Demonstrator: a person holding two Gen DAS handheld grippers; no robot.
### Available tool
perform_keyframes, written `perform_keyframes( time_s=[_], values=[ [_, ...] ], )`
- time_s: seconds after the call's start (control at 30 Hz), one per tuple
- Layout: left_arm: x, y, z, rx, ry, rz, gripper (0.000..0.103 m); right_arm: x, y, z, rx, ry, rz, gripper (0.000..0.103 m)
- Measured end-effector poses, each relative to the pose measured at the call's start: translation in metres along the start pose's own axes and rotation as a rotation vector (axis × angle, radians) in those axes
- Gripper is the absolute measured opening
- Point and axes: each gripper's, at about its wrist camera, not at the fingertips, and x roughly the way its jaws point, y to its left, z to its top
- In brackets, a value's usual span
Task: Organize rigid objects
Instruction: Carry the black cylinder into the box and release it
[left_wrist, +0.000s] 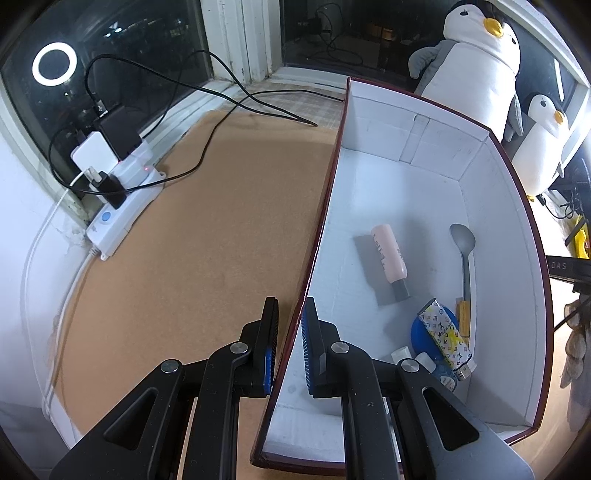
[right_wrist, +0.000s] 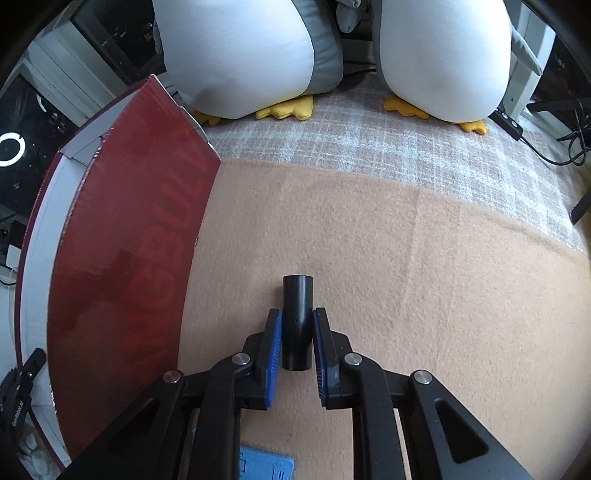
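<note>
Left gripper (left_wrist: 290, 325) clamps box (left_wrist: 436, 155) wall — right gripper (right_wrist: 297, 332) pinches black tube (right_wrist: 297, 314) on mat (right_wrist: 424, 295).

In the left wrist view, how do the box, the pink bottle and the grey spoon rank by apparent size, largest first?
1. Box, by far the largest.
2 and 3. Pink bottle and grey spoon: similar in length; the bottle is thicker, the spoon slightly longer, so I would not rank them.
</note>
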Motion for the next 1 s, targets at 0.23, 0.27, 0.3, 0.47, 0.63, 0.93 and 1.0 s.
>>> perform_keyframes(
  time_s=[0.23,0.27,0.3,0.47,0.63,0.93,1.0],
  values=[
    [-0.002,0.003,-0.003,-0.008,-0.003,-0.016,0.009,-0.031,0.006,-0.007,-0.021,-0.065,0.030,0.015],
    [-0.003,0.003,-0.004,-0.010,-0.004,-0.020,0.009,-0.037,0.004,-0.009,-0.027,-0.073,0.035,0.015],
    [-0.003,0.004,-0.004,-0.011,-0.005,-0.023,0.009,-0.042,0.006,-0.010,-0.034,-0.082,0.039,0.015],
    [-0.005,0.008,-0.007,-0.016,-0.010,-0.039,0.009,-0.065,0.022,-0.020,-0.073,-0.121,0.060,0.015],
    [-0.008,0.012,-0.012,-0.024,-0.018,-0.052,0.009,-0.095,0.043,-0.033,-0.121,-0.156,0.085,0.015],
    [-0.011,0.019,-0.017,-0.036,-0.028,-0.080,0.009,-0.123,0.095,-0.057,-0.222,-0.179,0.129,0.015],
    [-0.012,0.019,-0.018,-0.034,-0.032,-0.085,0.009,-0.124,0.105,-0.060,-0.240,-0.176,0.139,0.015]
  ],
)
